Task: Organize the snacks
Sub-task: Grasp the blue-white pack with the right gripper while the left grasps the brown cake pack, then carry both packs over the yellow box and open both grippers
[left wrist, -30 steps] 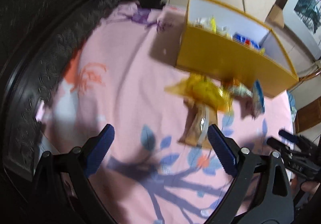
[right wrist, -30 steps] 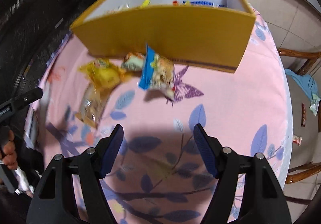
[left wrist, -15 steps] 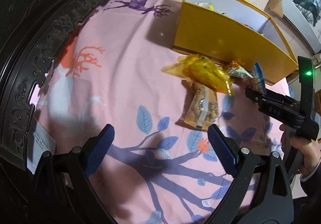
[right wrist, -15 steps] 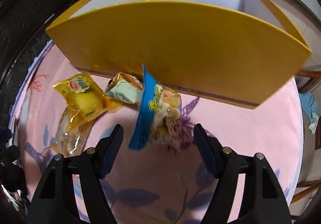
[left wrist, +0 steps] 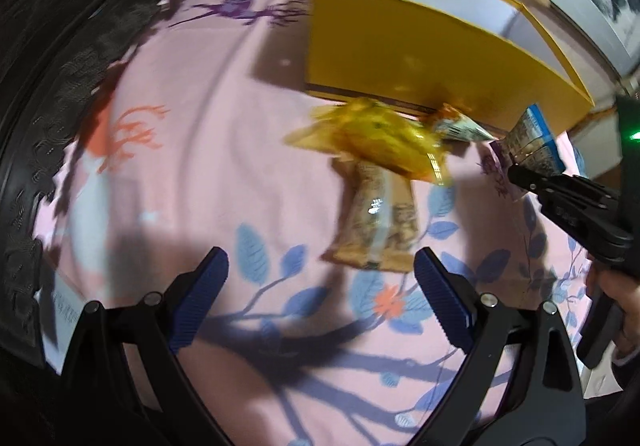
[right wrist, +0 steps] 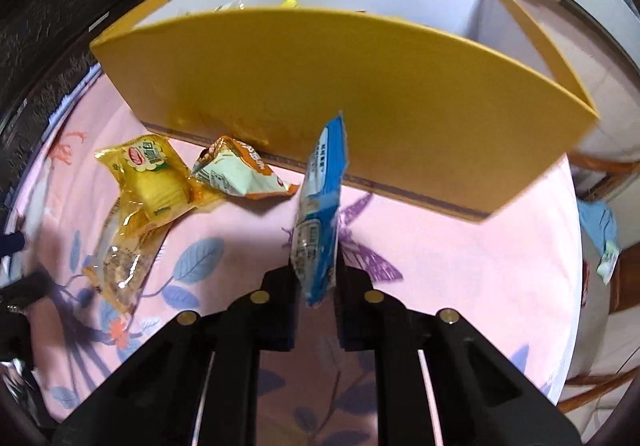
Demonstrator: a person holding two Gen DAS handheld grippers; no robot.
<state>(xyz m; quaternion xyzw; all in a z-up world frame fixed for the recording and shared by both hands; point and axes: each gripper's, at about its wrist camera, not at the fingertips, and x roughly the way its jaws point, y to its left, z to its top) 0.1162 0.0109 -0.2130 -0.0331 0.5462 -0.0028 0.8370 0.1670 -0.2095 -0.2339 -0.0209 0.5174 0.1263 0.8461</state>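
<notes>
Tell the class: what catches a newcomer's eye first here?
The big yellow box at the far side of the pink cloth. Next, the blue snack packet standing on edge in the right gripper, whose jaws have just closed on it. Left of it lie three loose packets.

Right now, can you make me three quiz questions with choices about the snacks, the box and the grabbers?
1. Where is the clear nut pack?
A. Partly under the yellow pack
B. Inside the box
C. On the floor

2. How many snack packs still lie loose on the cloth?
A. One
B. Three
C. Six

3. What is the right gripper doing?
A. Wide open over the cloth
B. Shut on the blue pack
C. Shut on the box wall

Answers:
1 A, its top end goes under the yellow pack.
2 B, the yellow, the nut and the orange-white pack lie in front of the box.
3 B, its fingers have just closed and pinch the blue pack's lower end. The left gripper stands open, empty.
</notes>
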